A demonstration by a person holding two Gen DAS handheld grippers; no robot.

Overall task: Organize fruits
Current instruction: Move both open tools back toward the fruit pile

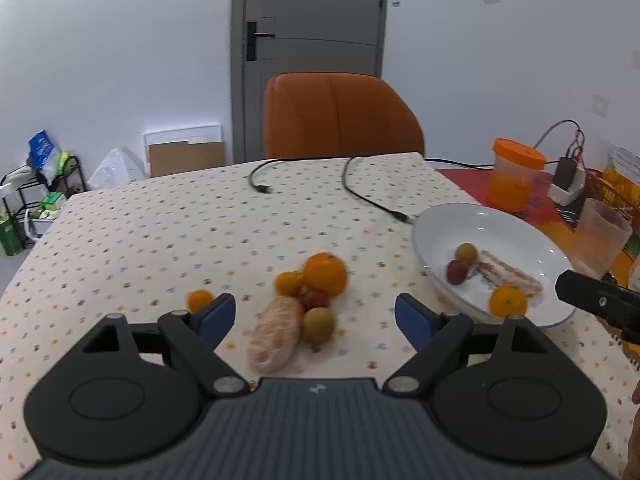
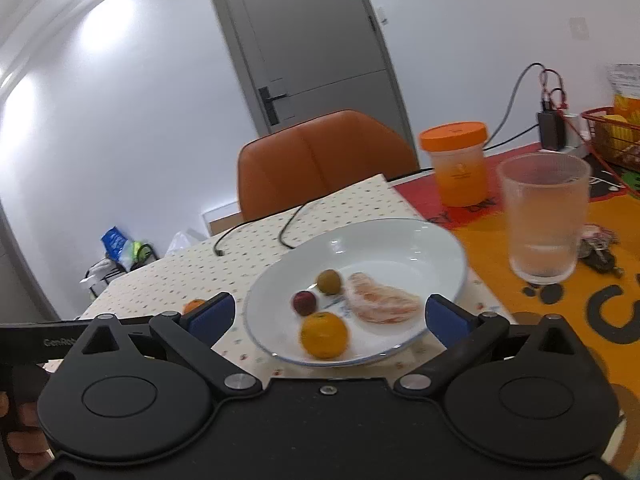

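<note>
Table (image 1: 120, 220) under dotted cloth, orange chair (image 1: 340, 116) behind. White plate (image 2: 400, 244) holding peeled pomelo segment (image 2: 380, 300), small orange (image 2: 324, 334), red fruit (image 2: 304, 302), green fruit (image 2: 329, 281). Cluster on cloth beside plate: wrapped pomelo piece (image 1: 276, 332), large orange (image 1: 324, 273), smaller fruits touching. Left gripper (image 1: 316, 314) wide, nothing between pads. Right gripper (image 2: 330, 314) wide too, empty, before plate.

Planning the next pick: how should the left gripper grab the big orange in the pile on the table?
Grip the big orange across its widest part, coming down from above. It sits at the back of the pile, touching the small orange and red fruit, so a low approach from the near side looks blocked. The left gripper is open.
</note>
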